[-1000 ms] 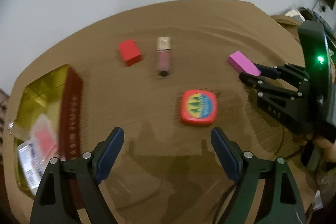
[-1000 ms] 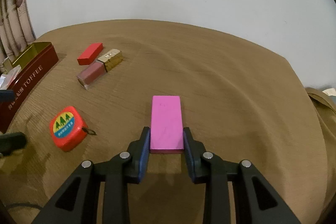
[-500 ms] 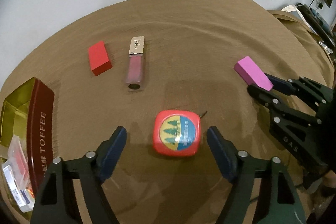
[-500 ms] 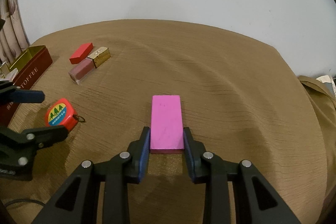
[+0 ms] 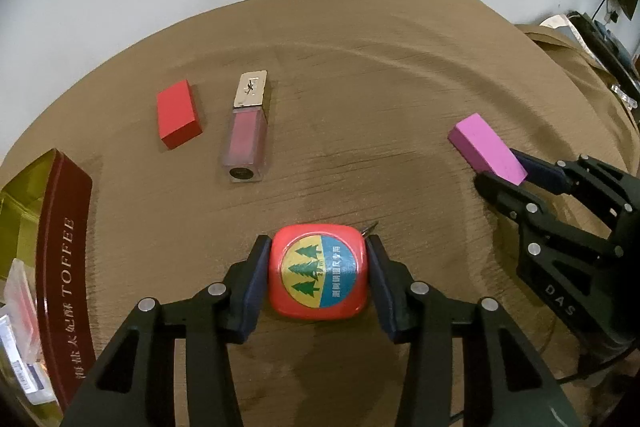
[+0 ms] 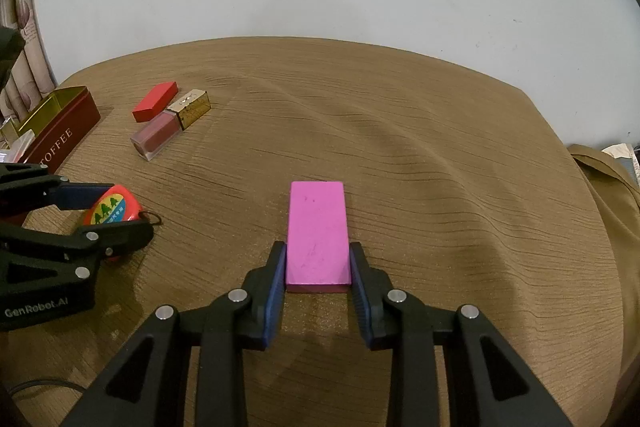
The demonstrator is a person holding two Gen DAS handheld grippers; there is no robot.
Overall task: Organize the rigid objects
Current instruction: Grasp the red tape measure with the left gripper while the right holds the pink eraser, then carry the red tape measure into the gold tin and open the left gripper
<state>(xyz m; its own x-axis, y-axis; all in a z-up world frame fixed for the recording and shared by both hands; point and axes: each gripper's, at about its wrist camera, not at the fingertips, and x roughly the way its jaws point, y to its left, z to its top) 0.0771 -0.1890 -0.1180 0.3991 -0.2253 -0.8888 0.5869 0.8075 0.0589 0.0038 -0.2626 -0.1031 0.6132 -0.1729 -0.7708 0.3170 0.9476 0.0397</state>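
Worktop point(image 5: 400, 75) under a brown wrinkled cloth, wall behind. At its left edge, a dark red tin point(image 5: 66, 267) lettered TOFFEE, gold inside, open; it holds clear plastic packets point(image 5: 22, 339), contents not readable. Left tongs point(image 5: 316, 281) pinching a red tape measure point(image 5: 318, 271) by its sides, flat on the cloth. Right tongs point(image 6: 318, 275) clamped on the near end of a pink block point(image 6: 317, 231); lying on the cloth or lifted, cannot tell. Farther back, a lip gloss tube point(image 5: 246, 131) with gold cap lies just beside a red block point(image 5: 178, 115), apart from it.
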